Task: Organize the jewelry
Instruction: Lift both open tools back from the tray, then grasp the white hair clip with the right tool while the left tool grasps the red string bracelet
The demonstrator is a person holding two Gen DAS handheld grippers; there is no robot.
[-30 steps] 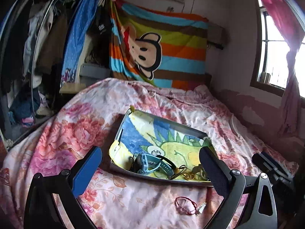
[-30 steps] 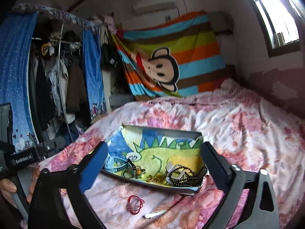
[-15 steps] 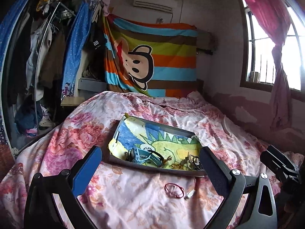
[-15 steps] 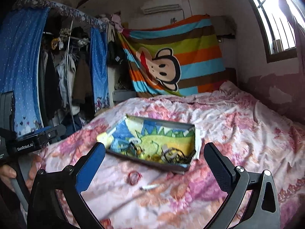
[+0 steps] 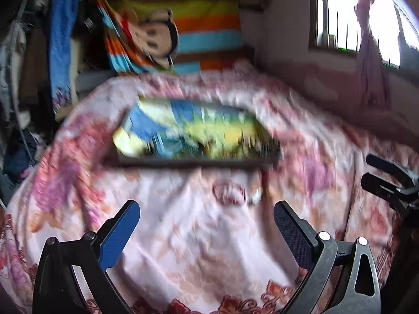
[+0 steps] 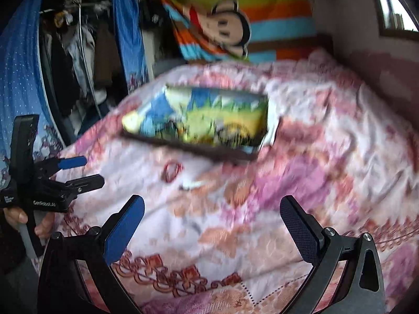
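Tray point(image 5: 199, 161), shallow, dark-rimmed, lined with a cartoon dinosaur print in blue, green and yellow: lies on the bed, mid-frame in both wrist views point(image 6: 199, 151). Contents: dark and gold-toned jewelry along the near edge, too blurred to itemise. Against half a second ago the tray sits higher and smaller in both views, so both cameras have drawn back from it, and both pictures now carry motion blur where the earlier ones were sharp.

Red bracelet point(image 5: 228, 192), a looped cord: lies on the floral bedspread point(image 5: 183, 235) just in front of the tray's near rim, outside it; also seen from the right wrist point(image 6: 171, 170). Position relative to the tray unchanged.

Small pale item point(image 5: 256, 193), shape unclear: lies beside the bracelet on its right, on the bedspread, also outside the tray point(image 6: 192, 184).

Left tongs point(image 5: 207, 222): released, blue-faced fingers spread wide, nothing between them, above bare bedspread short of the bracelet. Seen from the right wrist view at far left, gripped by the person's hand point(image 6: 39, 222).

Right tongs point(image 6: 212, 219): likewise released and empty, over the bedspread near the foot of the bed. Its dark frame shows at the right edge of the left view.

Surroundings: striped monkey-print blanket point(image 5: 180, 28) hung behind the bed; window point(image 5: 340, 26) with pink curtain at right; clothes rail point(image 6: 78, 47) at left.
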